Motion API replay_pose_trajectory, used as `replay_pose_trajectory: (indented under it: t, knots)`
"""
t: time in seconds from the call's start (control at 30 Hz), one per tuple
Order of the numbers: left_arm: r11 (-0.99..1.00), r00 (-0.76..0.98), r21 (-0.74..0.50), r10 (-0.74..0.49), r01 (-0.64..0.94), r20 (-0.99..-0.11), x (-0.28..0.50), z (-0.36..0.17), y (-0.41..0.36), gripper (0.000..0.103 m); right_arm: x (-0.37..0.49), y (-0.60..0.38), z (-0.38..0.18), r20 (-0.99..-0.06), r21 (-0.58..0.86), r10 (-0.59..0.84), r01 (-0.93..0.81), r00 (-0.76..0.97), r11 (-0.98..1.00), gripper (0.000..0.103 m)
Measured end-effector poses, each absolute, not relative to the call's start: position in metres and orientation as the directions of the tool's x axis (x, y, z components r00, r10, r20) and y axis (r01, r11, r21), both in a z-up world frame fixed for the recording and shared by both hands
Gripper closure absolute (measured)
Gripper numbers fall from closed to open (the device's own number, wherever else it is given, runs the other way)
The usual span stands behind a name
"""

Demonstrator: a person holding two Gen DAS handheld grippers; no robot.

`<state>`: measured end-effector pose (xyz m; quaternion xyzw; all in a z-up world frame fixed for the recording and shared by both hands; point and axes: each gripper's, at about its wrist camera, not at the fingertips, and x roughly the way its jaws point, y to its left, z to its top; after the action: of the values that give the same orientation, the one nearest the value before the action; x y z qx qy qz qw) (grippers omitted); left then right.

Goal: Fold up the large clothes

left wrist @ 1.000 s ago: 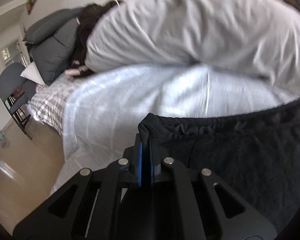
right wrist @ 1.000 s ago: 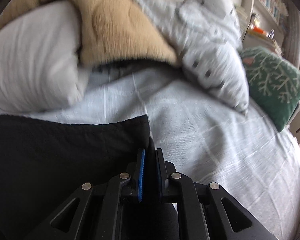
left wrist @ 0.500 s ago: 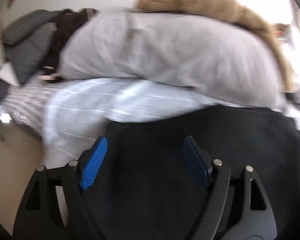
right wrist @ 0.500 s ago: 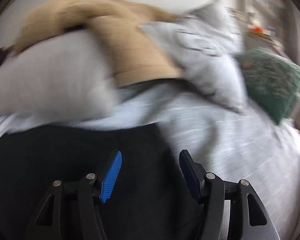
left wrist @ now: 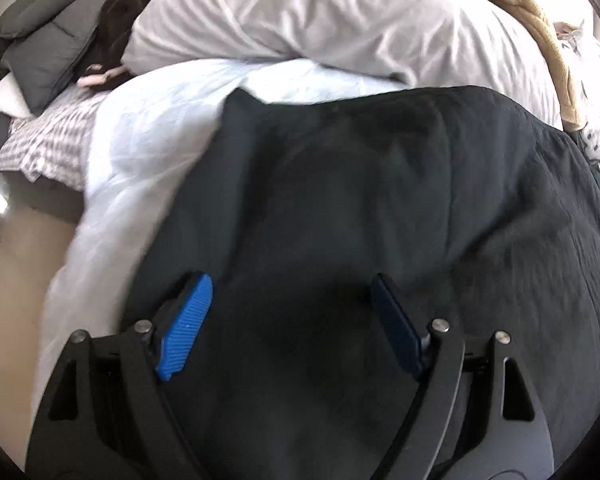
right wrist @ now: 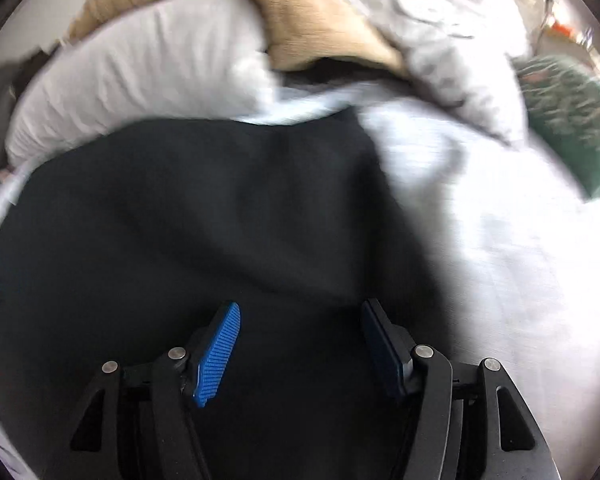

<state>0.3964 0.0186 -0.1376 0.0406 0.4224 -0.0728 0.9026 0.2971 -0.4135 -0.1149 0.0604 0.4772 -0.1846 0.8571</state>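
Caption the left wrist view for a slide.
Open left tool above a black garment spread on the pale bedcover.

White pillow, tan blanket, green cushion, grey checked sheet

The left gripper (jaws spread, holding nothing) hangs over a black garment on the white bedsheet.
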Motion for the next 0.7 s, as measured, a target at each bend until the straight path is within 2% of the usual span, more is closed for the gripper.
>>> replay_pose_trajectory:
  t: [0.03, 0.13, 0.33, 0.5, 0.63, 0.7]
  knots:
    - [0.986, 0.632, 0.023, -0.087, 0.164, -0.770, 0.388, -0.132, 0.023, 0.021, 0.285, -0.418, -0.111, -0.848, -0.096, -0.276, 0.381, 0.453, 0.919, 0.039]
    - [0.985, 0.608, 0.007, -0.100, 0.171, -0.788, 0.360, -0.110, 0.038, 0.021, 0.251, -0.431, -0.089, -0.853, -0.019, -0.232, 0.416, 0.467, 0.909, 0.035]
    - [0.965, 0.483, -0.228, -0.262, 0.128, -0.835, 0.302, -0.090, 0.079, 0.015, 0.182, -0.431, -0.062, -0.850, 0.146, -0.117, 0.442, 0.514, 0.885, 0.026]
    - [0.918, 0.368, -0.396, -0.371, 0.008, -0.853, 0.269, -0.108, 0.111, 0.011, 0.140, -0.415, -0.065, -0.862, 0.229, -0.039, 0.457, 0.506, 0.859, 0.022]
    - [0.859, 0.339, -0.505, -0.451, -0.088, -0.826, 0.257, -0.138, 0.128, 0.011, 0.121, -0.413, -0.084, -0.868, 0.301, 0.031, 0.476, 0.495, 0.827, 0.022]
    - [0.796, 0.344, -0.591, -0.522, -0.134, -0.781, 0.259, -0.157, 0.133, 0.011, 0.118, -0.411, -0.094, -0.867, 0.336, 0.064, 0.485, 0.494, 0.807, 0.022]
